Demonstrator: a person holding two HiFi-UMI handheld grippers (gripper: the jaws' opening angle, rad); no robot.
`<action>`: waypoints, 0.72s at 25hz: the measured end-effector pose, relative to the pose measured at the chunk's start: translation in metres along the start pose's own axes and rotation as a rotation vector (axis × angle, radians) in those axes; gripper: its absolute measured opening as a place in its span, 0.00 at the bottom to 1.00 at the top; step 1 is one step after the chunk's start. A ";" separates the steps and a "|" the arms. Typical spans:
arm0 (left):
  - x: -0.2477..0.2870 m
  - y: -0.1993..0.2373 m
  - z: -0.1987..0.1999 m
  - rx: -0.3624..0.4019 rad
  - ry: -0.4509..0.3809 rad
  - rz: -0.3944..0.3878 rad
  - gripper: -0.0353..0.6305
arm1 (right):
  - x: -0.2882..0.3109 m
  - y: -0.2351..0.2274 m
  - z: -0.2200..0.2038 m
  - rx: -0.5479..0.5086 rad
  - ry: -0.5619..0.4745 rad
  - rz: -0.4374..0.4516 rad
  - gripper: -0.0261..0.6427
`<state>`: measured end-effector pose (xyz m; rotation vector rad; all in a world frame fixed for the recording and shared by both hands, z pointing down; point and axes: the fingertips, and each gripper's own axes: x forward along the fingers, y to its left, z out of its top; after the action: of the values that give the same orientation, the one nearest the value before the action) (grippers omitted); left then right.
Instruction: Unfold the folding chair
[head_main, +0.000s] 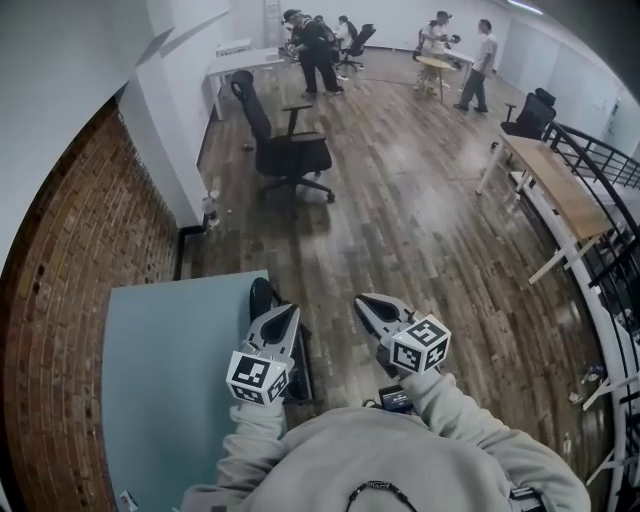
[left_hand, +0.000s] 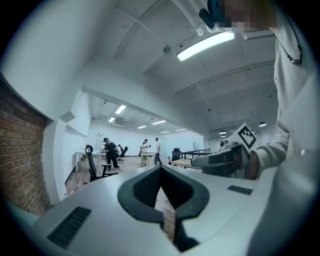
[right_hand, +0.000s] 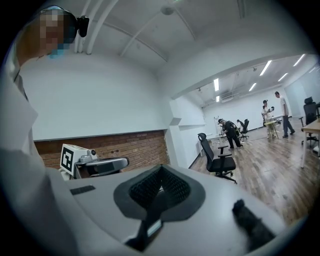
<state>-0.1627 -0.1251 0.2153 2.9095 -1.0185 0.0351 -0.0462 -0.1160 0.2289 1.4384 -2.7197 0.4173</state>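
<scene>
**Chair folded, both jaws shut and empty**

The folding chair looks to be the dark flat frame standing on the floor against the edge of the teal surface. It is mostly hidden under the left gripper, so I can't tell the hinge side. The right gripper is just beside it, over the wood floor. Both sets of jaws are together, on nothing.

Risks:
- Closed jaws nudge the frame instead of gripping, and it slides or topples.
- Unfolding tight against the surface could jam a leg.

The office chair is well apart.

Dark folding chair (folded, mostly hidden)
</scene>
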 end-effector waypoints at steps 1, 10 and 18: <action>0.004 0.004 0.000 -0.003 -0.001 0.007 0.06 | 0.003 -0.006 0.000 0.005 0.003 -0.004 0.05; -0.037 0.093 -0.111 -0.144 0.273 0.303 0.06 | 0.077 -0.007 -0.076 0.091 0.184 0.085 0.05; -0.070 0.133 -0.250 -0.275 0.606 0.377 0.58 | 0.137 0.000 -0.269 0.352 0.578 0.118 0.41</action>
<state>-0.3006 -0.1699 0.4678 2.1983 -1.2882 0.6821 -0.1494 -0.1587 0.5098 0.9920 -2.3279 1.1605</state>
